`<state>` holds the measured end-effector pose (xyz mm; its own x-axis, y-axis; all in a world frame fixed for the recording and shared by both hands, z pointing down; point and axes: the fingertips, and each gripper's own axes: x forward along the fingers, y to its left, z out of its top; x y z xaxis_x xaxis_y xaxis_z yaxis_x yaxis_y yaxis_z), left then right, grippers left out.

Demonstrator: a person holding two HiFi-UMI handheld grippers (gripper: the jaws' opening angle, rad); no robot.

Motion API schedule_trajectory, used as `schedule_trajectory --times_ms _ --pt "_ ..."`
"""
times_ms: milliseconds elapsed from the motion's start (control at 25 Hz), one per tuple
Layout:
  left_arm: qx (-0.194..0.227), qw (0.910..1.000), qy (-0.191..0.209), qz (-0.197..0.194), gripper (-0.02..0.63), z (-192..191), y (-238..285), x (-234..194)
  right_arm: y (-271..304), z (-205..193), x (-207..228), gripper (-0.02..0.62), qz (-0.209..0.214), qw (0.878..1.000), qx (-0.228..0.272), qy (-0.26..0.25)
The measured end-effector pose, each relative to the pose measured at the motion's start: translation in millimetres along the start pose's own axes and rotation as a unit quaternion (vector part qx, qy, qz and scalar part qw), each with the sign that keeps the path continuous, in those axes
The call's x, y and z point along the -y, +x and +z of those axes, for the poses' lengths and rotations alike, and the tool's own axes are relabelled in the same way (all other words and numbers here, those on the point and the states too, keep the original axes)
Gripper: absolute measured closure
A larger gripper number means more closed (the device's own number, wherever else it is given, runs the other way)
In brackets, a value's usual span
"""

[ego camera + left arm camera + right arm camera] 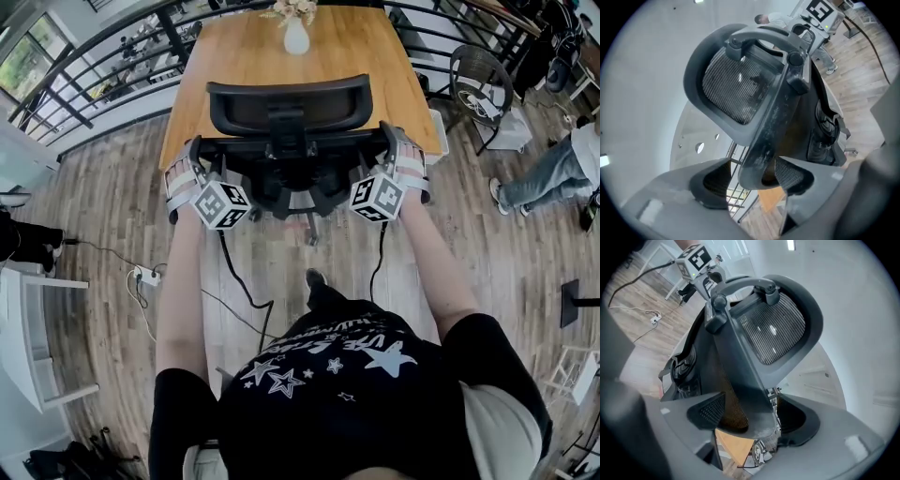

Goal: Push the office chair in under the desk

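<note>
Facing the desk (234, 66), just beyond both tools. Holding the office chair (286, 108) between them by the 2 edges of its back frame, for a square, straight shove. Clamped on with the right gripper (754, 416); straddled loosely with the left gripper (752, 180), 1 pad touching, slight gap at the other.

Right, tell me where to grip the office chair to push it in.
Grip the office chair by the backrest frame's two side edges, from behind: its back faces you and the desk lies beyond. The left gripper and right gripper straddle those edges.
</note>
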<state>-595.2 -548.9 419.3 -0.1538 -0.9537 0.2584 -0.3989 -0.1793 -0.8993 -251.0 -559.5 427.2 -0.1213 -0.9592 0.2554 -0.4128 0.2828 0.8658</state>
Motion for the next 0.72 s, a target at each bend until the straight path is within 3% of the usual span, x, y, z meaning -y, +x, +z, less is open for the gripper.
schedule_trajectory --times_ms 200,640,720 --pt "0.002 0.9994 -0.034 0.003 0.311 0 -44 7 -30 9 -3 0.247 0.002 1.0 0.017 0.008" --pt "-0.011 0.9938 -0.106 -0.032 0.312 -19 -148 55 -110 21 -33 0.256 0.029 0.998 0.043 0.031" --pt "-0.013 0.9916 -0.122 -0.041 0.313 -21 -164 64 -125 21 -38 0.288 0.029 0.998 0.048 0.038"
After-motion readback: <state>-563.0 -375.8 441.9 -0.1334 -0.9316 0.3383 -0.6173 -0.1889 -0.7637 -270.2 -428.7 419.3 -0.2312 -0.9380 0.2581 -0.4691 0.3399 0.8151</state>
